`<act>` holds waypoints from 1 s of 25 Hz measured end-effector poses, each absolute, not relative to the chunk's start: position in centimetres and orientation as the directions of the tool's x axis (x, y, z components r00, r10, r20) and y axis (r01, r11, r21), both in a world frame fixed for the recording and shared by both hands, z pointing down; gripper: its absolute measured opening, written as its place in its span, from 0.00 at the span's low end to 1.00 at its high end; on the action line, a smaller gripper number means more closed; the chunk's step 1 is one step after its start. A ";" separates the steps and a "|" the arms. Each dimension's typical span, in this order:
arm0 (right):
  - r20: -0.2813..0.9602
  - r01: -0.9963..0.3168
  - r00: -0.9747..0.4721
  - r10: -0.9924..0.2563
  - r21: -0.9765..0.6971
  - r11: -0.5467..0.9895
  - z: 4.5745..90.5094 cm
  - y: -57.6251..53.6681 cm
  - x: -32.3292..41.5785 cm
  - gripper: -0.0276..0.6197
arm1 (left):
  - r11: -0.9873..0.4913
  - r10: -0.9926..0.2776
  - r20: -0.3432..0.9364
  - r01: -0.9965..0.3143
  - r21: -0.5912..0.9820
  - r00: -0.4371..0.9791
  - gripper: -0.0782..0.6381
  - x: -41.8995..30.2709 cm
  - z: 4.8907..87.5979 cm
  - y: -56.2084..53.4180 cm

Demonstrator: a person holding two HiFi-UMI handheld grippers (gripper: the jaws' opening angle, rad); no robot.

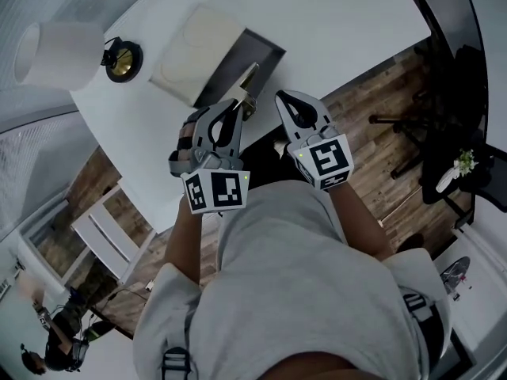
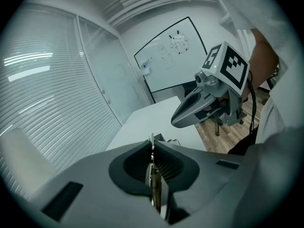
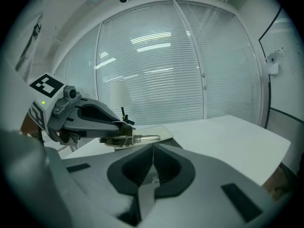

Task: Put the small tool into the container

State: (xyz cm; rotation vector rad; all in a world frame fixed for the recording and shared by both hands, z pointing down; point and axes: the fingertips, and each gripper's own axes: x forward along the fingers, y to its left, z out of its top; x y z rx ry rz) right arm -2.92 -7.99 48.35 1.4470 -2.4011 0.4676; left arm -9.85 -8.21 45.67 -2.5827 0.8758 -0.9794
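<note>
1. The tool point(image 1: 249, 89) is pinched in the left tongs point(image 1: 237, 105), whose jaws are closed on it.
2. In the left gripper view, the tool point(image 2: 155, 186) is seen as a thin strip of metal clamped edge-on between the jaws. Its tip is poked just past the left tongs point(image 2: 152, 148).
3. From the right gripper view, the tool point(image 3: 142, 138) is shown sticking out sideways beyond the left tongs point(image 3: 124, 133). The threaded part is gripped and the smooth end is left free.
4. That free end is held over the near edge of the container point(image 1: 226, 74) on the white counter point(image 1: 341, 22). Whether they touch cannot be told.
5. The right tongs point(image 3: 153, 148) are pressed together, and nothing is caught between them.
6. In the head view, the right tongs point(image 1: 287, 97) are held just beside the left pair, apart from the tool.
</note>
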 end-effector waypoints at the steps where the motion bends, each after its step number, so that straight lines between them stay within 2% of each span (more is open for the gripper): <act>1: 0.414 -0.896 -0.436 -0.799 -0.120 0.427 48.4 -7.7 -2.8 0.08 | -0.798 -0.602 0.520 -0.432 -0.420 0.606 0.16 -9.7 45.8 -8.1; 8: 0.430 -0.930 -0.364 -0.826 -0.124 0.345 49.2 -5.8 -1.2 0.08 | -0.827 -0.551 0.522 -0.339 -0.449 0.651 0.16 -8.4 47.0 -7.8; 25: 0.441 -0.950 -0.311 -0.842 -0.134 0.281 50.0 -5.8 0.2 0.08 | -0.844 -0.516 0.548 -0.279 -0.459 0.658 0.16 -6.3 51.2 -11.1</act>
